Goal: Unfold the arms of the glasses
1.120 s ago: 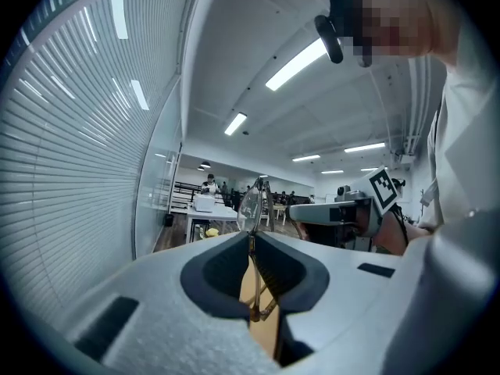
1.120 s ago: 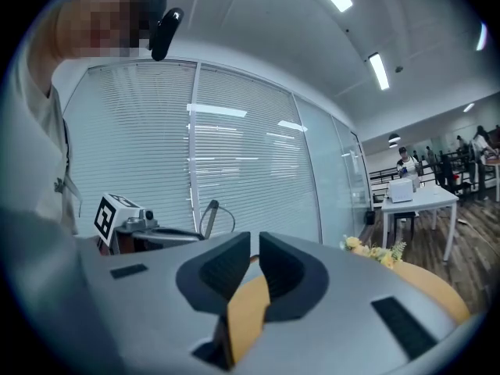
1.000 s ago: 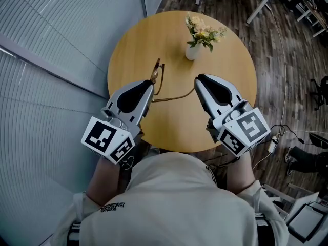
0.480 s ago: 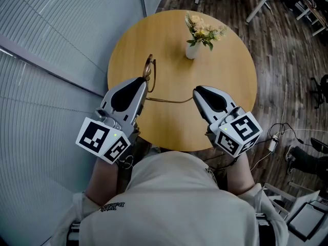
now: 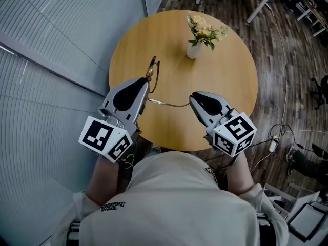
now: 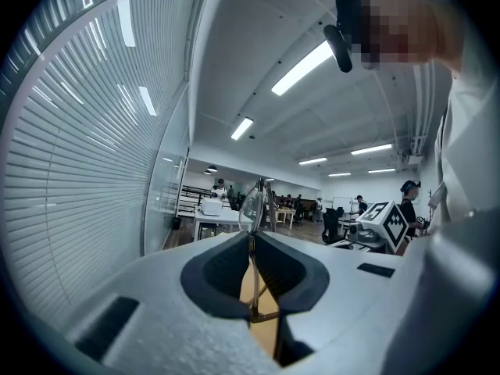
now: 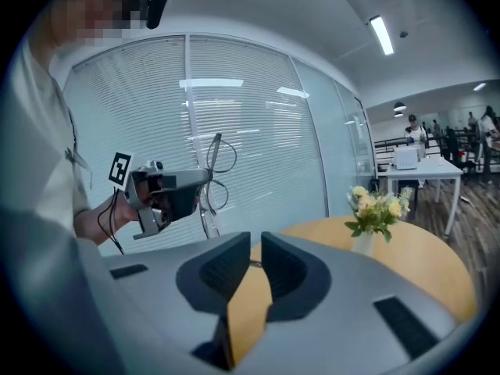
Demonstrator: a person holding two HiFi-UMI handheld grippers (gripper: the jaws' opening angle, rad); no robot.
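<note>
Clamping the glasses (image 5: 152, 70) by the frame, the left gripper (image 5: 145, 84) holds the lenses upright just ahead of its jaws. The right gripper (image 5: 192, 99) pinches the tip of the temple arm (image 5: 169, 105), which stretches between both. A flower vase (image 5: 193, 50) stands beyond on the round table (image 5: 225, 86).

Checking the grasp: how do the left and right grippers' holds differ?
The left gripper is shut on the glasses at their front; the right gripper is shut on the tip of one arm. The left holds the front upright; the right's arm runs sideways. Both hold the same pair over the table.
</note>
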